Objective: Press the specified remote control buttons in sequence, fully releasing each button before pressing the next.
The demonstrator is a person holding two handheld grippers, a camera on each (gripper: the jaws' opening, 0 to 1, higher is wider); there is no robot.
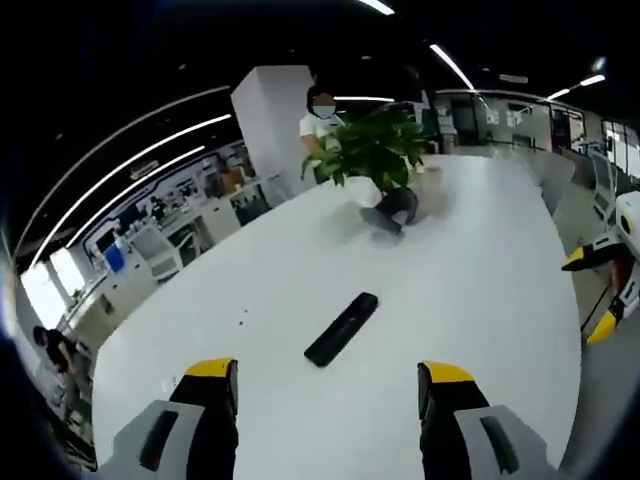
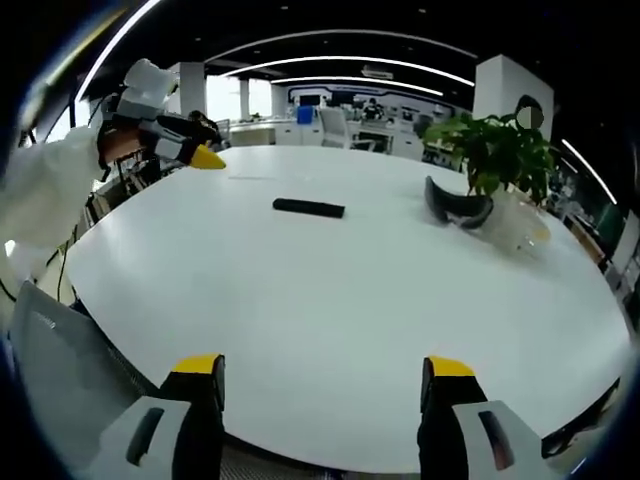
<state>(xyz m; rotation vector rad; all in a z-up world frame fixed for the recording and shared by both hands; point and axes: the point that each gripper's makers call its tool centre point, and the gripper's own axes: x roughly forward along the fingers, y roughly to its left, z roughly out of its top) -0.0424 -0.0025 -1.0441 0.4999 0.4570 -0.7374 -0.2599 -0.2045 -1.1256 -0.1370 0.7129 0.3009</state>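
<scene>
A black remote control (image 1: 342,328) lies flat on the white round table (image 1: 470,250), a short way ahead of my left gripper (image 1: 328,385), whose yellow-tipped jaws stand wide apart with nothing between them. In the right gripper view the same remote (image 2: 309,208) lies far off across the table (image 2: 330,300). My right gripper (image 2: 325,380) hangs open over the near table edge. The left gripper (image 2: 175,140) shows at the upper left there, held by a white-sleeved arm. The right gripper (image 1: 610,290) shows at the right edge of the left gripper view.
A leafy green plant (image 1: 372,150) and a dark VR-style headset (image 1: 392,208) sit at the far side of the table; both appear again as plant (image 2: 497,150) and headset (image 2: 458,208). A person (image 1: 318,115) stands behind the plant. Desks and chairs (image 1: 150,250) fill the office beyond.
</scene>
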